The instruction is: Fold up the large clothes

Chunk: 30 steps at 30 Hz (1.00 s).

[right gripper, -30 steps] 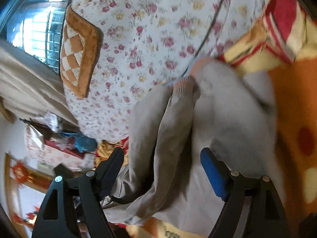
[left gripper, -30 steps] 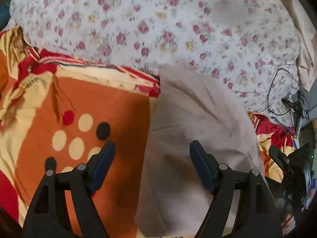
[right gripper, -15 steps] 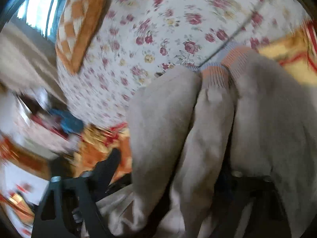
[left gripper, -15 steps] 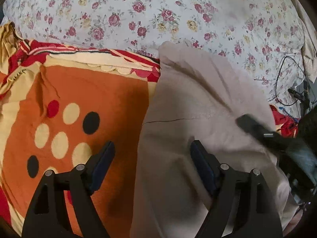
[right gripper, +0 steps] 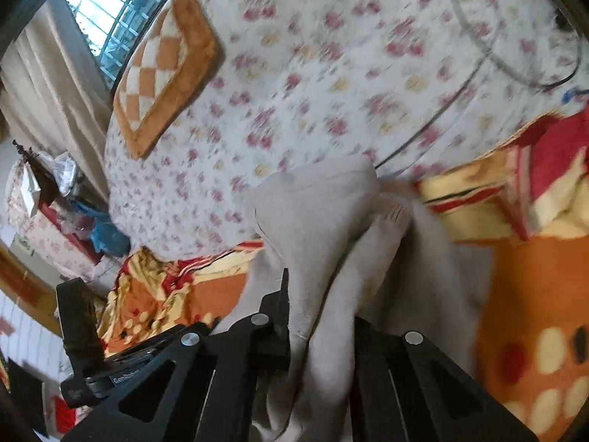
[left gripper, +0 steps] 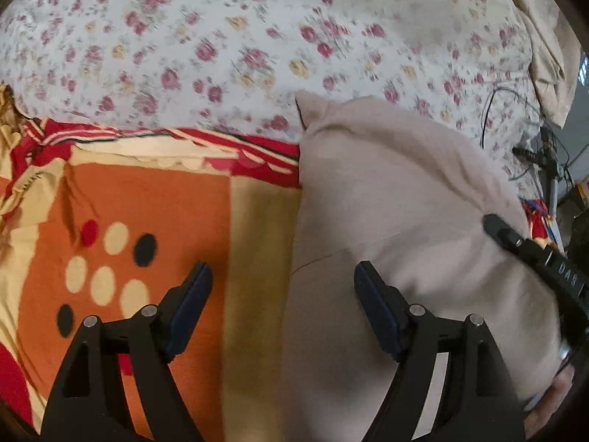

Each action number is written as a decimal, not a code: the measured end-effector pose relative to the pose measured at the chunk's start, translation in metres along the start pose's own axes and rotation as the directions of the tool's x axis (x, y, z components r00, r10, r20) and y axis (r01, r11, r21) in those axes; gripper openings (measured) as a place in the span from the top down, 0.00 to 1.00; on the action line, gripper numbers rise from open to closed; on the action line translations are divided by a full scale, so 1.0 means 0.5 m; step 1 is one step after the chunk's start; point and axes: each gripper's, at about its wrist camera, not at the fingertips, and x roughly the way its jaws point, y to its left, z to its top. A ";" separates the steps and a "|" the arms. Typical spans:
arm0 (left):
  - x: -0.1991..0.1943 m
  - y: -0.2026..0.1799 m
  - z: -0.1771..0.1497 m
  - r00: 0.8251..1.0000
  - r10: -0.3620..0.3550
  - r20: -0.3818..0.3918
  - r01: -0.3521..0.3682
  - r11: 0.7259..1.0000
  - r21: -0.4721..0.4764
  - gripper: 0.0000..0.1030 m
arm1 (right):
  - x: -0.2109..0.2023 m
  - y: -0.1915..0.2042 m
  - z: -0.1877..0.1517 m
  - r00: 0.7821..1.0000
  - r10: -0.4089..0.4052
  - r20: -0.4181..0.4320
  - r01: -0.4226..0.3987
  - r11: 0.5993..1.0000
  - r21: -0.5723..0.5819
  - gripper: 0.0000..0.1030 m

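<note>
The gray sweater [left gripper: 386,221] lies on the orange blanket [left gripper: 147,202], its far end touching the flowery sheet [left gripper: 257,37]. It looks soft, floppy and light, so it will sag. The right claw [right gripper: 320,316] pinches a thick bunch. The left claw [left gripper: 283,294] is spread wide, holding nothing; a flat edge looks best to grab.

A floral sheet [left gripper: 257,48] covers the far part of the bed, with an orange blanket [left gripper: 147,202] with cream and black dots lying in front of it. A checked orange cushion [right gripper: 165,62] rests on the sheet near a barred window [right gripper: 110,11] with a beige curtain [right gripper: 48,88]. A black cable [left gripper: 489,110] loops over the sheet's right edge.
</note>
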 end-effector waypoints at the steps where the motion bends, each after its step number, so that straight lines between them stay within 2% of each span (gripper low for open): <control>1: 0.017 -0.008 -0.006 1.000 0.010 -0.007 -0.010 1.000 0.013 0.23 | -0.002 -0.021 0.003 1.000 -0.013 0.004 0.013 1.000 0.020 0.95; 2: 0.033 -0.014 -0.013 1.000 0.014 -0.015 -0.014 1.000 0.024 0.23 | 0.005 -0.036 0.003 1.000 -0.031 -0.007 0.031 0.999 0.027 0.95; 5: 0.069 -0.020 -0.030 0.998 0.004 -0.055 -0.004 1.000 0.007 0.23 | 0.058 -0.070 -0.008 0.986 -0.157 -0.060 0.157 0.988 -0.004 0.92; 6: 0.071 -0.019 -0.033 0.998 0.005 -0.060 -0.005 1.000 -0.001 0.23 | 0.068 -0.080 -0.010 0.977 -0.196 -0.082 0.196 0.981 -0.005 0.82; 9: 0.053 -0.021 -0.033 0.998 0.023 -0.055 -0.021 0.999 0.034 0.23 | 0.021 -0.083 0.000 0.968 -0.246 -0.056 0.248 0.968 0.030 0.59; 11: 0.033 -0.022 -0.028 0.999 0.026 -0.033 -0.024 0.998 0.052 0.23 | -0.043 -0.052 0.011 0.962 -0.271 -0.004 0.271 0.962 0.004 0.59; 14: 0.019 -0.022 -0.027 1.000 -0.006 -0.013 0.006 0.999 0.032 0.23 | -0.107 0.025 0.013 0.979 -0.200 0.025 0.202 0.974 -0.099 0.59; 17: 0.024 -0.030 -0.039 0.999 -0.020 -0.030 0.021 0.999 0.033 0.23 | -0.107 0.076 -0.008 0.994 -0.080 -0.073 0.067 0.983 -0.168 0.59; 18: 0.028 -0.035 -0.048 0.999 -0.020 -0.040 0.022 0.999 0.043 0.23 | -0.092 0.082 -0.022 0.992 -0.054 -0.117 0.033 0.985 -0.169 0.64; 19: 0.029 -0.038 -0.058 0.999 -0.018 -0.042 0.021 0.998 0.055 0.23 | -0.072 0.079 -0.041 0.985 -0.058 -0.164 0.031 0.986 -0.164 0.65; 20: 0.029 -0.040 -0.064 0.999 -0.018 -0.039 0.021 0.998 0.061 0.23 | -0.057 0.066 -0.061 0.975 -0.096 -0.199 0.063 0.984 -0.169 0.66; 23: 0.036 -0.038 -0.082 0.999 -0.029 -0.045 0.033 0.996 0.080 0.20 | -0.023 -0.003 -0.127 0.936 -0.231 -0.265 0.187 0.965 -0.182 0.82; 24: 0.049 -0.038 -0.092 0.998 -0.033 -0.060 0.038 0.996 0.084 0.18 | -0.020 -0.027 -0.145 0.929 -0.233 -0.288 0.194 0.968 -0.158 0.84; 26: 0.060 -0.043 -0.104 0.998 -0.031 -0.056 0.037 0.995 0.094 0.17 | -0.021 -0.081 -0.180 0.930 -0.186 -0.318 0.165 0.982 -0.090 0.89; 28: 0.062 -0.051 -0.110 0.999 -0.020 -0.034 0.024 0.995 0.100 0.17 | -0.026 -0.091 -0.186 0.934 -0.164 -0.316 0.148 0.986 -0.074 0.91; 30: 0.057 -0.056 -0.101 0.999 -0.013 -0.043 0.017 0.995 0.100 0.17 | -0.030 -0.075 -0.180 0.928 -0.194 -0.319 0.168 0.980 -0.106 0.91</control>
